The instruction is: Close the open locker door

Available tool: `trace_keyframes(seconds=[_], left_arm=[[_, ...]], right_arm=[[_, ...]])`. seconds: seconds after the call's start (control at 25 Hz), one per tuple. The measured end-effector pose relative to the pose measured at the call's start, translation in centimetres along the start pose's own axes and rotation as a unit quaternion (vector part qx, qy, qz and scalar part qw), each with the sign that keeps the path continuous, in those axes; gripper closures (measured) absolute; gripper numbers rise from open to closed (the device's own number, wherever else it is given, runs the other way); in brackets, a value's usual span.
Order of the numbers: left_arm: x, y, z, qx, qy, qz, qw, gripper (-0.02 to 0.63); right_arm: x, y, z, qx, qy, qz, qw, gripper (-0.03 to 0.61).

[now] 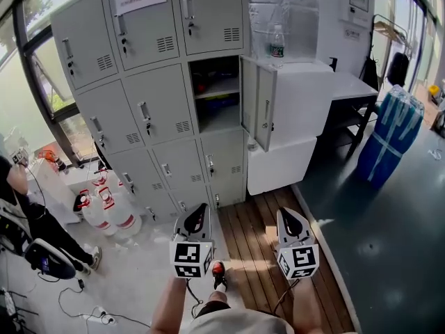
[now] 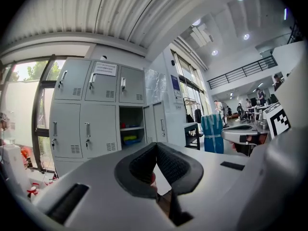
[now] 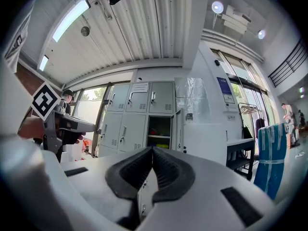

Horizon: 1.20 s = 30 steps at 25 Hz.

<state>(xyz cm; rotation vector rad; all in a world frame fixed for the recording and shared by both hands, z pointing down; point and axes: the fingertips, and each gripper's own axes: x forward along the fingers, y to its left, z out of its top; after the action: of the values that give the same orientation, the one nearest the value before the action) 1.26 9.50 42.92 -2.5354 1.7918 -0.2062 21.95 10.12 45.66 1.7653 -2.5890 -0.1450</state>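
A bank of grey lockers point(image 1: 139, 82) stands ahead. One compartment point(image 1: 217, 92) is open, with shelves and coloured items inside. Its door point(image 1: 259, 103) swings out to the right, edge toward me. Both grippers hang low and well short of the lockers, above the floor. My left gripper point(image 1: 197, 218) is shut with nothing in it, and my right gripper point(image 1: 288, 221) is shut and empty too. The left gripper view shows the open compartment point(image 2: 131, 131) and door point(image 2: 159, 125) far beyond its closed jaws. The right gripper view shows the same door point(image 3: 179, 131) above its closed tips point(image 3: 152, 150).
A white cabinet point(image 1: 299, 117) with a bottle point(image 1: 277, 42) on top stands right of the open door, beside a desk point(image 1: 351, 85). A blue wrapped bundle point(image 1: 393, 134) is at far right. White jugs point(image 1: 104, 211) and a seated person point(image 1: 28, 221) are at left. A wooden floor strip point(image 1: 257, 235) leads forward.
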Motion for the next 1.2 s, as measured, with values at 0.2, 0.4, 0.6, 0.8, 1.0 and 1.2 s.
trace_keyframes(seconds=[0.2,0.4,0.6,0.8,1.0,1.2], left_arm=[[6.4,5.9,1.2,-0.005,0.002,-0.006,1.0000,0.592],[12.9,10.9,1.7,-0.009,0.004,-0.014,0.9999,0.592],[18.7,14.4,1.5,-0.013,0.008,-0.028,0.9995,0.592],[23.8,16.6,0.8,-0.016,0.015,-0.047,0.9987,0.592],[28.3,17.6,0.5,-0.017,0.017,-0.072,0.9971,0.592],[32.1,17.4,0.4,-0.016,0.017,-0.101,0.9947,0.592]], right_arm=[[8.7,-0.3,0.7,0.007,0.007,-0.008,1.000,0.560],[16.4,-1.2,0.8,0.007,0.011,-0.018,1.000,0.560],[22.3,-2.6,0.1,0.005,0.019,-0.034,0.999,0.560],[26.9,-4.3,-0.4,-0.001,0.022,-0.050,0.999,0.560],[30.0,-6.7,-0.5,-0.005,0.021,-0.078,0.997,0.560],[31.7,-9.7,-0.3,0.004,0.015,-0.115,0.993,0.560]])
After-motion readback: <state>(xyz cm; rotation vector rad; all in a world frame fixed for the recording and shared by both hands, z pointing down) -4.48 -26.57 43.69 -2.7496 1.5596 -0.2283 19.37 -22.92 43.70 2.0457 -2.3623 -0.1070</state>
